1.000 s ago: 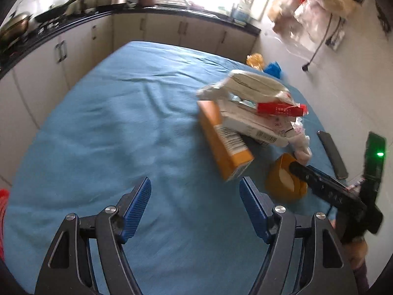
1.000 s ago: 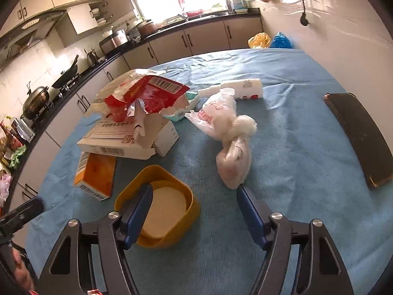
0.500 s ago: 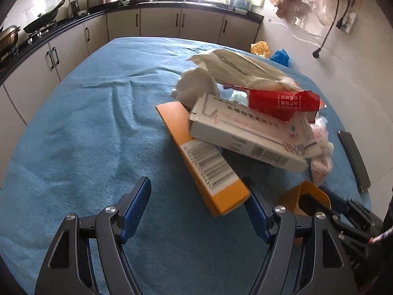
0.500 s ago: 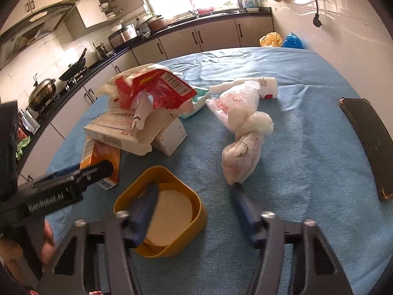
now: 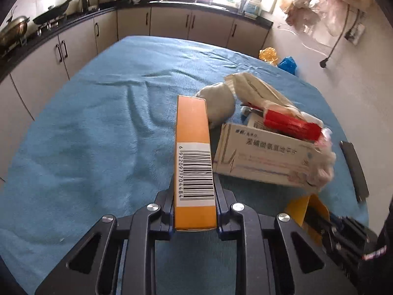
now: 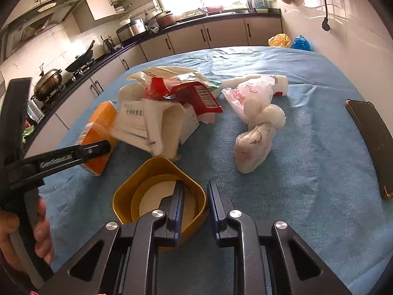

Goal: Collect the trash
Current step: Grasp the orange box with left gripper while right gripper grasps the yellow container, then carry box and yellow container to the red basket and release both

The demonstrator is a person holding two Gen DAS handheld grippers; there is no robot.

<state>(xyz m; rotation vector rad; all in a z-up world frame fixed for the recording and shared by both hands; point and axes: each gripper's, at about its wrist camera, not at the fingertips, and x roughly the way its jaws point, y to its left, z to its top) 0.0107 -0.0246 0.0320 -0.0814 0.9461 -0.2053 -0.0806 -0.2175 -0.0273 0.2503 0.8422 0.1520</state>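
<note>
Orange carton (image 5: 194, 152) pinched at its near end by the left claw (image 5: 194, 211), pads pressed on both long sides after just closing; barcode face up, far end pointing to 12 o'clock over the table (image 5: 98, 127). Judged light and stiff, probably empty cardboard: firm enough for a side pinch, likely to dent if squeezed harder, and apt to droop or swing when held from one end only. Yellow bowl (image 6: 157, 172) at 6 o'clock in the right wrist view, its near wall caught between the pads of the right claw (image 6: 195, 204), one finger inside and one outside, jaws just drawn together on it; rigid, smooth plastic by the look, so possibly slippery at the rim. Rest of the trash heaped at 12 to 1 o'clock: white box (image 5: 265, 157), red wrapper (image 5: 289, 123), knotted plastic bag (image 6: 258, 132), all soft or crushable. Blue fleecy cloth over the table, wrinkled, grippy rather than slick. Kitchen around: cabinets (image 5: 191, 24) and bright window at 12 o'clock, pans at 10 o'clock.
</note>
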